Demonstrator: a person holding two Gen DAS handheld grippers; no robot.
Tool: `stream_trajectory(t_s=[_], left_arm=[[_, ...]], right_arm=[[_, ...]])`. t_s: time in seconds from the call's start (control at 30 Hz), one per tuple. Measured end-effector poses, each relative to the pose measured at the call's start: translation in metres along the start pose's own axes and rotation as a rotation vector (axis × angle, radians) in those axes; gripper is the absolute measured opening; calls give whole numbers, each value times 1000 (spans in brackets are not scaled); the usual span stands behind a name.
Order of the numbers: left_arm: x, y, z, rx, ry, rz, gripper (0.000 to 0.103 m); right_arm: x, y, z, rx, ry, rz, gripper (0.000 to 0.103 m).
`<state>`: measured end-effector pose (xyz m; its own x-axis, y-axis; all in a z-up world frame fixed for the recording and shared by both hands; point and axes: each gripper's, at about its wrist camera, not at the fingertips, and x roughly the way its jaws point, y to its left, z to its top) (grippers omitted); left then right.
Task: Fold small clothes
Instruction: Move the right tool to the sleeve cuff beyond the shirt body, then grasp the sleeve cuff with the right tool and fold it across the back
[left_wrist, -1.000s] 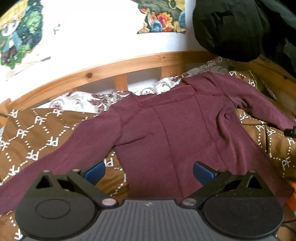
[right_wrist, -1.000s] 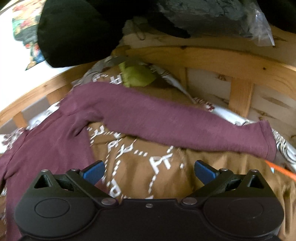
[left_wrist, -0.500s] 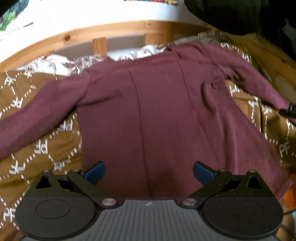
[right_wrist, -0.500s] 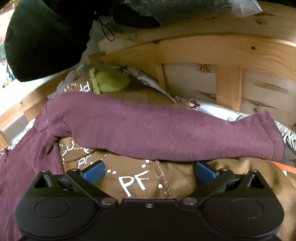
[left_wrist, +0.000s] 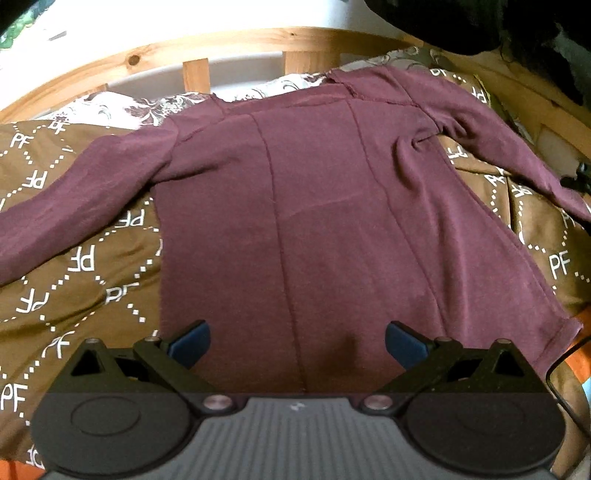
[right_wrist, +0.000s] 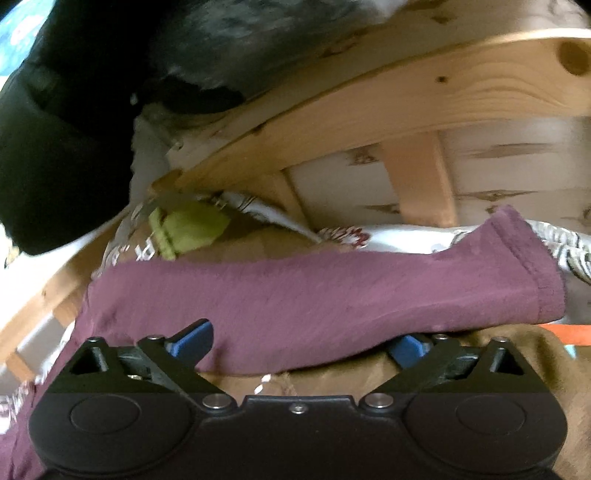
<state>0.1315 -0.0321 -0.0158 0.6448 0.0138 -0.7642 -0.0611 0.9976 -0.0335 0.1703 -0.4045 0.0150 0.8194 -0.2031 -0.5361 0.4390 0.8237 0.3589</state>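
Two grippers are hovering, jaws apart, nothing clamped. Maroon long-sleeve top is lying flat, sleeves spread, on brown PF-print blanket on the bed, by wooden bed frame. Left gripper is sitting over the hem. Right gripper is sitting at its right sleeve, beside green cloth.

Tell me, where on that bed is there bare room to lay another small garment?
Bare brown blanket shows between the maroon shirt body and its left sleeve, and a narrower strip beside the right sleeve. The far corner by the wooden rail is crowded: a green cloth and dark clothes.
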Motion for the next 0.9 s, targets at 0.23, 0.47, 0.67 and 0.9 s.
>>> stream_trajectory(t_s=[0.23, 0.47, 0.67, 0.9], left_arm=[[-8, 10, 1, -35, -20, -24, 102], [-17, 30, 0, -129, -56, -72, 102], [-24, 52, -2, -218, -89, -105, 102], [-42, 82, -3, -345, -209, -49, 102]], right_arm=[[5, -12, 7, -14, -65, -132, 48], [-20, 22, 21, -233, -206, -163, 8], [-49, 123, 4, -745, -435, -37, 7], [-78, 212, -83, -1311, -534, 296, 7]])
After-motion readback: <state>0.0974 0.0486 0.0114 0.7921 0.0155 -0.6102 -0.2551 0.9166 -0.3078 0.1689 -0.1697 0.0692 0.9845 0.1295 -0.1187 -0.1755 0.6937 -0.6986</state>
